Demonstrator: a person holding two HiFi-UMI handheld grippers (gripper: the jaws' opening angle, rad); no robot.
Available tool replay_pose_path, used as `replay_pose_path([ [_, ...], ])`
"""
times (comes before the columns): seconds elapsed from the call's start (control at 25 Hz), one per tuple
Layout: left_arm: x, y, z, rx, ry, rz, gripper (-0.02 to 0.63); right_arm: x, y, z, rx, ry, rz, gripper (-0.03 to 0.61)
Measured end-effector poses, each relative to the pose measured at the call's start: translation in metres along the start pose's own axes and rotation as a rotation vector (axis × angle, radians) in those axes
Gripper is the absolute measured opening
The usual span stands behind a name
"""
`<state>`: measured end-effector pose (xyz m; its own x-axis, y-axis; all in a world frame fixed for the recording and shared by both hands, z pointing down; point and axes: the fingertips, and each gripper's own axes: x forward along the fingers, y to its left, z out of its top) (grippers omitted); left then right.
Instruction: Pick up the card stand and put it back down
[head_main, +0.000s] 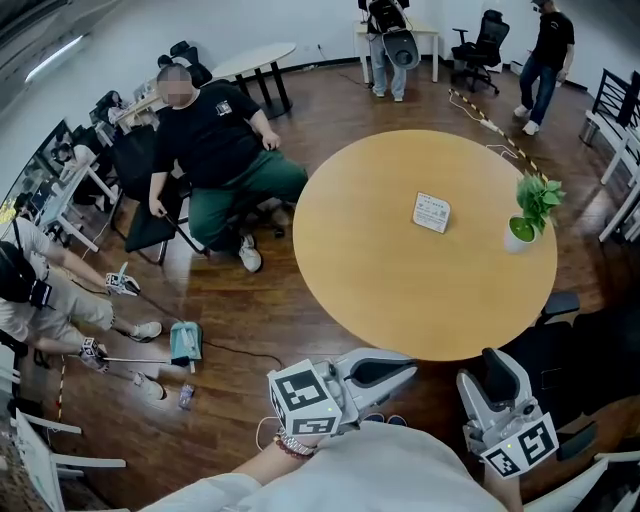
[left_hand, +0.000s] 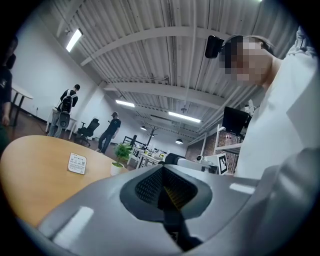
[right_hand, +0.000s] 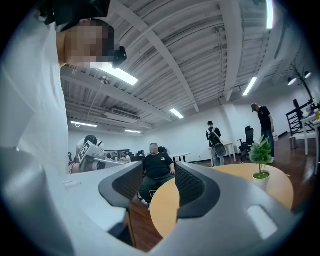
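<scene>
Held level off the near edge of the round table (head_main: 380, 260), the left gripper (left_hand: 162, 187) was seen with its jaws pressed together and nothing between them. The right gripper (right_hand: 159, 186) was held with its jaws well apart and empty; only floor, table edge and a seated person were seen through the gap.

The card stand (head_main: 432, 212) was found upright on the tabletop, towards the far side and well apart from both grippers. Such a scene would fit a stand waiting to be lifted as readily as one already set back down, and no more could be settled from it.

It was judged that the stand, being thin and light, could be tipped flat or pushed across the smooth wood if it were met by closed jaws or nudged by one pad before the other. A long reach over the table would be needed, so aim could be lost.

One container was noted: a white pot (head_main: 520, 236) holding a small green plant, near the table's right edge and near the stand. It could be knocked over by a wide swing of the right gripper.
</scene>
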<state>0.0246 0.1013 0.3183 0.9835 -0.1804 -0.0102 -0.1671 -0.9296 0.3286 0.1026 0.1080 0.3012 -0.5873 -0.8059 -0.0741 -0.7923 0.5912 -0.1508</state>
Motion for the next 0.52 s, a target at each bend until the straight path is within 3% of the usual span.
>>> replay_pose_path([
  [0.52, 0.008, -0.017, -0.004, -0.009, 0.010, 0.006, 0.000, -0.015, 0.000, -0.002, 0.018, 0.009, 0.001, 0.189],
])
